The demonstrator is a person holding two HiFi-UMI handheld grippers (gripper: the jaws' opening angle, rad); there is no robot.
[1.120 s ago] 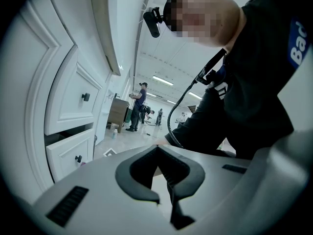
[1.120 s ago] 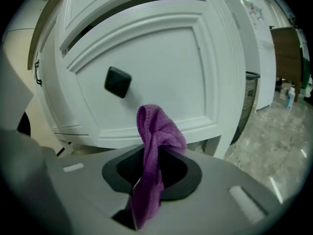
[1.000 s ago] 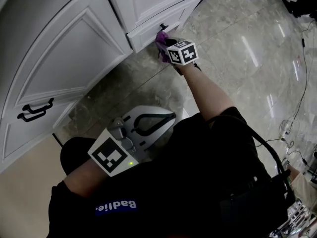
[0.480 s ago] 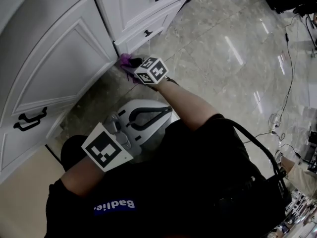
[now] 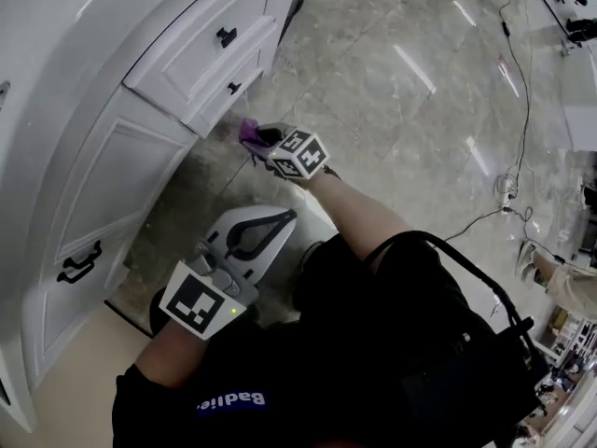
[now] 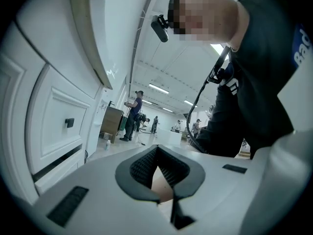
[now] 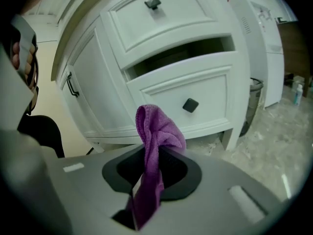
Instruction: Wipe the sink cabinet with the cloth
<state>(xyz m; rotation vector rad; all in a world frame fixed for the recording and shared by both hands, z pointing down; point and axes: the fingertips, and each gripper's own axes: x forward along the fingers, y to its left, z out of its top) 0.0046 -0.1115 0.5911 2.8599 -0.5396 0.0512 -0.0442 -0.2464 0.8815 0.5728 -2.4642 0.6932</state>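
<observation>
The white sink cabinet (image 5: 121, 157) fills the left of the head view, with two drawers and a panelled door. My right gripper (image 5: 266, 143) is shut on a purple cloth (image 5: 250, 131), held just off the base of the lower drawer (image 5: 224, 87), above the floor. In the right gripper view the cloth (image 7: 157, 131) stands up from between the jaws of the right gripper (image 7: 155, 153), a short way from the lower drawer's black knob (image 7: 190, 105); a dark gap shows above that drawer. My left gripper (image 5: 284, 217) is held low near the person's lap, shut and empty, its pads touching at the left gripper (image 6: 157, 152) tips.
Glossy marble floor (image 5: 401, 91) spreads to the right, with cables (image 5: 508, 189) on it. The cabinet door has a black handle (image 5: 79, 262). A bin (image 7: 252, 104) and a bottle (image 7: 298, 94) stand past the cabinet's end. Several people (image 6: 133, 114) stand far off.
My right gripper has carried the cloth from the lower drawer's knob down past the cabinet's bottom edge and off it. The head view has swung. The left gripper has stayed shut near the lap.
</observation>
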